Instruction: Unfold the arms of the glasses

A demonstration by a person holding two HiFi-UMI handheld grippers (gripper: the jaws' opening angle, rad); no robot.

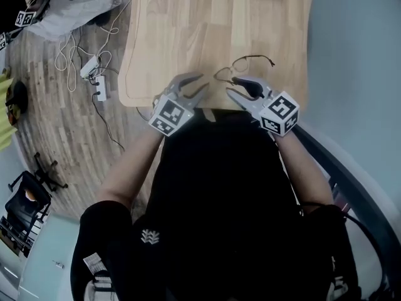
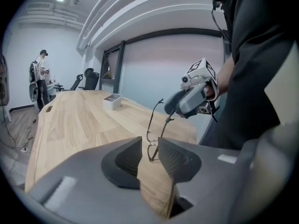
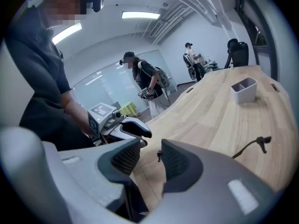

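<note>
Glasses are on the tabletop near its front edge, just ahead of both tongs. Left tongs are released and empty. Right tongs are loose too, with one arm tip poking between them.

A pale wooden desk with rounded corners runs away from the person, its grain lengthwise. Most of the top is bare. The glasses, thin and dark-wired, sit close to the near edge, right of its middle. Their rims rest on the wood, and one arm rises off it with its hooked tip in the air. Well apart, at the far end, stands a small pale open box with a divider inside. A narrow slot is cut through the top by the left edge.
</note>
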